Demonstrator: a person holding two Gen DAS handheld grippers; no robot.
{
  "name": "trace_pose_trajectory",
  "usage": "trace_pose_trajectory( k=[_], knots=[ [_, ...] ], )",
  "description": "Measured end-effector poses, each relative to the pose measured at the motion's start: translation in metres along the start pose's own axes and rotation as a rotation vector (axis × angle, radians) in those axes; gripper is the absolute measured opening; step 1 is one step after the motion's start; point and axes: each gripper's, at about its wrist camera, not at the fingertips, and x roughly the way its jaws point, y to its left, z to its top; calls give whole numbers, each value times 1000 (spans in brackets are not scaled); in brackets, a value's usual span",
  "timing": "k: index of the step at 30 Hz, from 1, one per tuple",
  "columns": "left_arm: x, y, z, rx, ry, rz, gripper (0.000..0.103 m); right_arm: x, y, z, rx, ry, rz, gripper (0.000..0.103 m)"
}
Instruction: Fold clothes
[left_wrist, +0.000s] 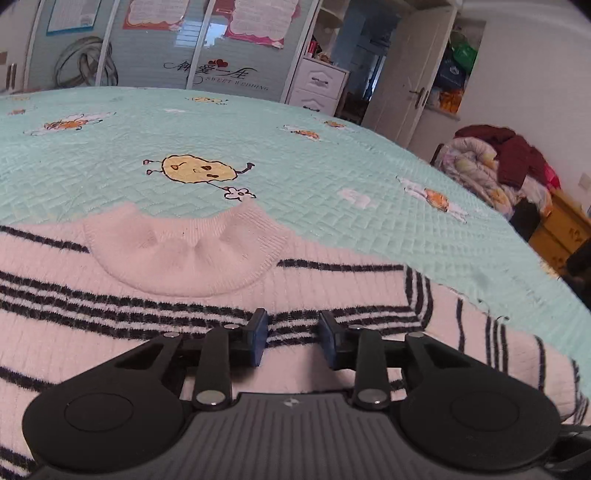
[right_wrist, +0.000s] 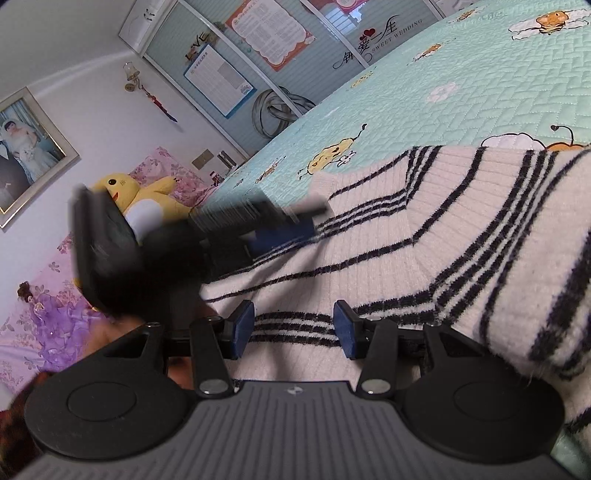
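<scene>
A striped sweater (left_wrist: 147, 332) is spread on the bed quilt (left_wrist: 295, 147), collar (left_wrist: 181, 251) far beyond the left gripper (left_wrist: 293, 338), whose jaws are spread and empty; the right gripper (right_wrist: 293, 330), also spread, hovers over the near hem.

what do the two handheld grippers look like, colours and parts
Both match: the left gripper and right gripper each have a grey ribbed body with a small logo, two round black discs at the sides, black linkage bars with silver pivot pins, and blue pads on the jaws. No cables or sleeves are clearly visible.
</scene>
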Motion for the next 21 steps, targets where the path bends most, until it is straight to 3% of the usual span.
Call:
trace_pose_trajectory(
  k=[4,6,8,10,13,17,21],
  knots=[
    [-6,-24,1,56,19,118,37,-1,-5,2,40,-6,19,49],
    [-27,-33,-6,20,25,169,36,-3,-6,3,54,-14,15,48],
    [-60,-35,-20,-89,30,162,36,-6,-3,4,49,-24,-13,49],
    [-97,-37,-37,-200,55,151,36,-8,10,3,-7,-39,-103,47],
    [-146,-41,-65,-247,79,77,36,-29,28,-8,-32,-70,-201,49],
    [-189,-52,-101,-225,148,-22,41,-122,17,-45,185,-218,-134,63],
    [-198,-71,-134,-116,139,3,47,-235,-5,-98,384,-407,-302,66]
  ],
)
